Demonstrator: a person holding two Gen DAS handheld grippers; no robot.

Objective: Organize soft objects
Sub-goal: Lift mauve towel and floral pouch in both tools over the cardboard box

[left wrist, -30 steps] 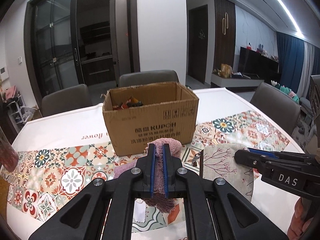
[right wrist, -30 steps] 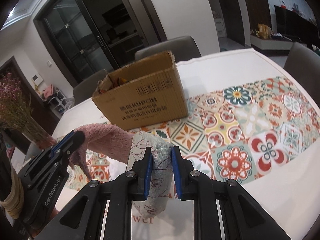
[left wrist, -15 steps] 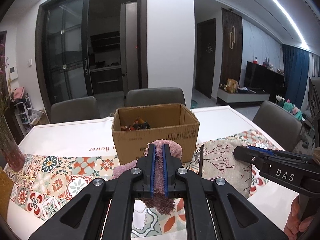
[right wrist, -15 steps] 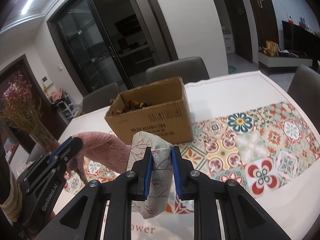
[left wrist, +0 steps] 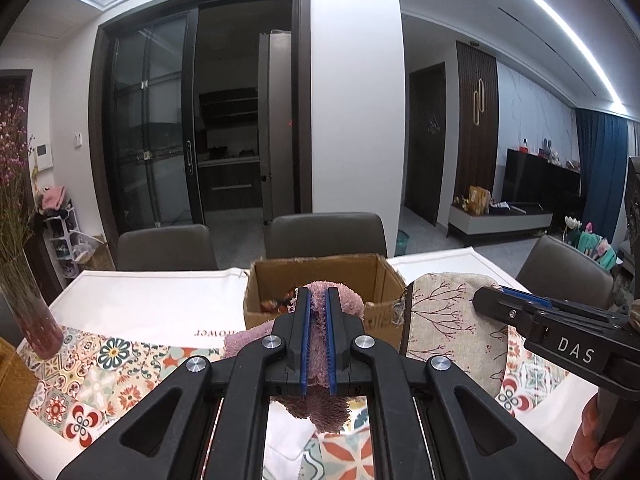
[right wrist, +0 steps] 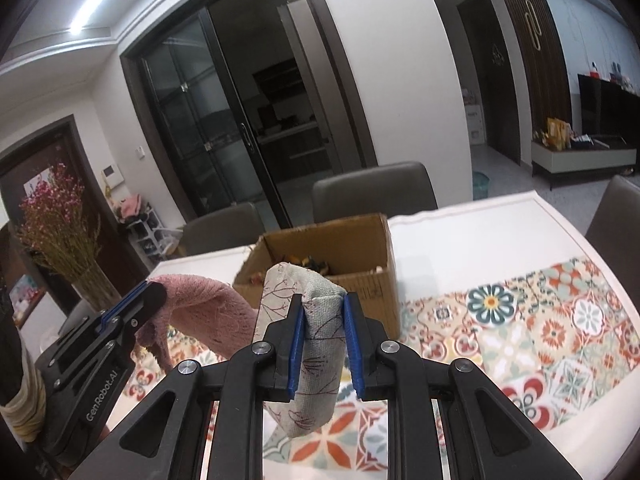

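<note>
Both grippers are loaded right now: the left gripper (left wrist: 316, 340) is pinched nearly shut on a fuzzy pink towel (left wrist: 340, 306) that droops below its fingers, and the right gripper (right wrist: 323, 344) is clamped a bit wider around a beige branch-print fabric pouch (right wrist: 304, 320) hanging lengthwise between the blue pads. The open cardboard box (right wrist: 344, 256) sits dead ahead of both tools and a little below them on the patterned tablecloth (right wrist: 540, 320), with some small stuff already inside. I'd guess the drop comes down to carrying forward over the near rim, and the left one looks slightly closer, its towel already overlapping the box edge in its own view.
</note>
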